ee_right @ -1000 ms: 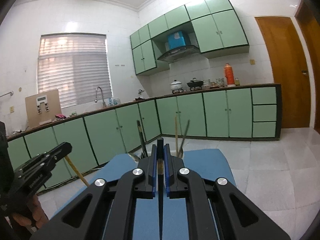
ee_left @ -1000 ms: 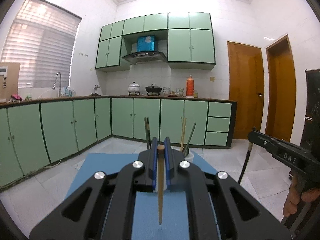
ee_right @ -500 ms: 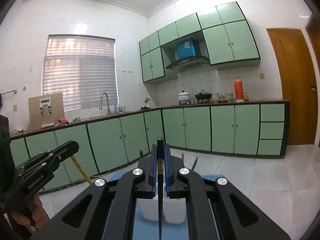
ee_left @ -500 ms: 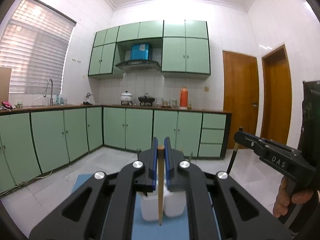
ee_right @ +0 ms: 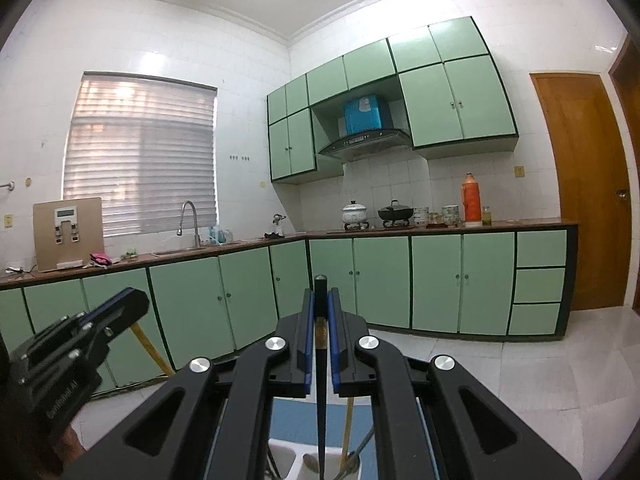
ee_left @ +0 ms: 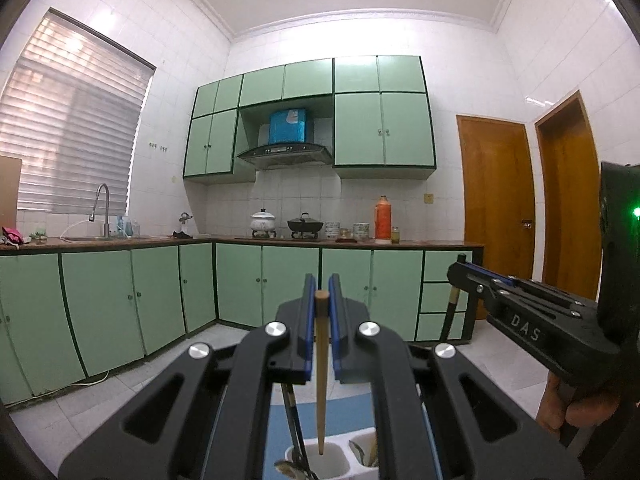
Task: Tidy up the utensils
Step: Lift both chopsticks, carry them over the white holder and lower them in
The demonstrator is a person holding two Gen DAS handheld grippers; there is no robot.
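L gripper (ee_left: 321,300) is clamped on a wooden chopstick (ee_left: 321,368), tip down over the left compartment of the white holder (ee_left: 340,460) w/ utensils in it. R gripper (ee_right: 319,308) is clamped on a dark chopstick (ee_right: 321,400), tip over the holder's right compartment. Holder sits on a blue mat (ee_left: 348,416); green cabinets (ee_left: 280,280) beyond.

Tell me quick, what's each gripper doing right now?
Left gripper: shut on the wooden chopstick.
Right gripper: shut on the black chopstick.
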